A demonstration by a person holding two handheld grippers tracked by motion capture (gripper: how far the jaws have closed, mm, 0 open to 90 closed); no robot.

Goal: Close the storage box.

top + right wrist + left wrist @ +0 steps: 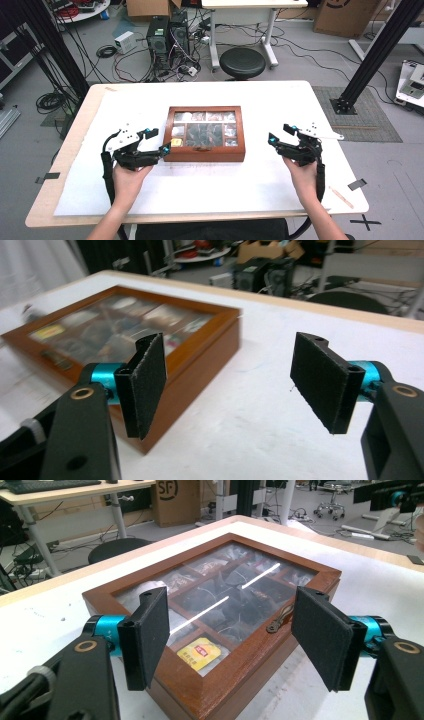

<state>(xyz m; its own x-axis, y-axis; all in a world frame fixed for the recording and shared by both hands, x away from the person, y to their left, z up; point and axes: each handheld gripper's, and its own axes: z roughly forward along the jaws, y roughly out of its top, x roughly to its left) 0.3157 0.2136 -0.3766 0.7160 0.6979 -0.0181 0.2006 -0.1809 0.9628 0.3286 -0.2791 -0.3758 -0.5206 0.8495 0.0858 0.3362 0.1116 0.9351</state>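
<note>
A shallow wooden box (205, 150) with a glass lid lies shut at the middle of the white-covered table (280, 100). Through the glass I see compartments of tea bags, one of them yellow (200, 652). A small metal latch (279, 620) sits on the front wall. My left gripper (159, 140) is open at the box's front left corner, and in the left gripper view the jaws of the left gripper (235, 632) frame that corner. My right gripper (280, 133) is open, a short way right of the box. The box (190, 365) lies to the left of the right gripper (235, 385), with bare table between its pads.
A black round stool (242, 62) stands beyond the far table edge, with computer towers (167, 37) and loose cables on the floor to its left. Black frame posts (380, 50) rise at both sides. A thin wooden stick (342, 196) lies near the front right corner.
</note>
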